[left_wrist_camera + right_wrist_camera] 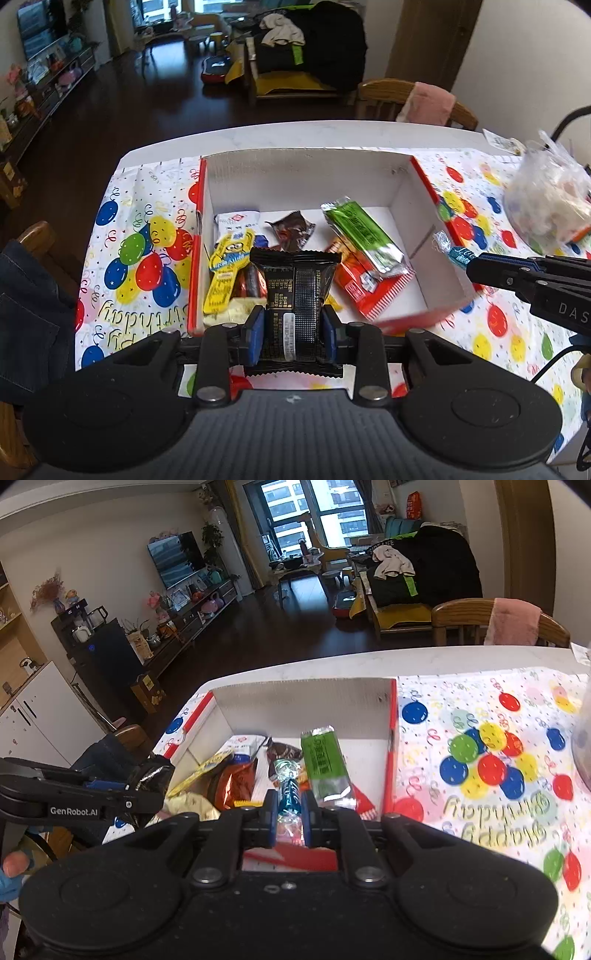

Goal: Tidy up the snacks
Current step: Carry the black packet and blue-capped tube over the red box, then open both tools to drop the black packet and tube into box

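Observation:
A red cardboard box (pixel 221 206) with a white inside stands open on the table, also in the right wrist view as box (pixel 388 760). Several snacks lie in it, among them a green bar (pixel 364 234), a yellow Minion packet (pixel 225 275) and a red packet (pixel 365 291). My left gripper (pixel 293 326) is shut on a black snack packet (pixel 295 295) over the box's near edge. My right gripper (pixel 290 821) is shut on a blue twist-wrapped candy (pixel 290 794) above the box; from the left wrist view this gripper (pixel 471 267) comes in at the right, the candy (pixel 452 251) over the box's right wall.
A balloon-print birthday cloth (pixel 140 236) covers the white table (pixel 295 134). A clear plastic bag (pixel 546 199) of items sits at the right. Wooden chairs (pixel 388 99) stand behind the table, one with a pink cloth. A person's fingers (pixel 14 866) show at the lower left.

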`<state>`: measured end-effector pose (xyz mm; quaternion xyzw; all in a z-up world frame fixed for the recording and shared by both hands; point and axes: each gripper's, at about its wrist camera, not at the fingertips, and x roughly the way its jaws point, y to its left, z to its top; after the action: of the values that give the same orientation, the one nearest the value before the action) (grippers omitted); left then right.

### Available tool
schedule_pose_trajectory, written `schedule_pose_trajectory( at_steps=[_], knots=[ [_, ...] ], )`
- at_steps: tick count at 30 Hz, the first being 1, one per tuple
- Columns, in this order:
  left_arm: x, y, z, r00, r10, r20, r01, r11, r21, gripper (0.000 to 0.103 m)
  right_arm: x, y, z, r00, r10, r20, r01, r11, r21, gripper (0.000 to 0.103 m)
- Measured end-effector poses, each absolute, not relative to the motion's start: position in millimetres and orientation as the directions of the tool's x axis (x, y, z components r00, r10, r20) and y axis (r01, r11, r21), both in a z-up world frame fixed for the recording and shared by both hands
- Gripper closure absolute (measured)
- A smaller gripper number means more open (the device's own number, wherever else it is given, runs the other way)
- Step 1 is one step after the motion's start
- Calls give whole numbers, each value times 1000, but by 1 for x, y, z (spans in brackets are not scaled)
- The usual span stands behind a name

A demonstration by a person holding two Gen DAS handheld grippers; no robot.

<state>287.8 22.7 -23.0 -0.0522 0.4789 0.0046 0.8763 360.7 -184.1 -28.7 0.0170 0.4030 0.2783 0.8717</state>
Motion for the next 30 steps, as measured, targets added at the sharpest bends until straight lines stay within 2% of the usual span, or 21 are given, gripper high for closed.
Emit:
schedule_pose_trajectory(
  at_steps=[16, 30],
  knots=[
    [375, 47, -52, 419, 53, -906, -138, 990, -6, 72, 435, -103, -77, 378, 444, -813, -549, 814, 189, 92],
    [407, 39, -85, 337, 33, -941, -86, 996, 4, 72, 447, -78, -115, 263, 379, -887, -603, 783, 156, 92]
  ],
)
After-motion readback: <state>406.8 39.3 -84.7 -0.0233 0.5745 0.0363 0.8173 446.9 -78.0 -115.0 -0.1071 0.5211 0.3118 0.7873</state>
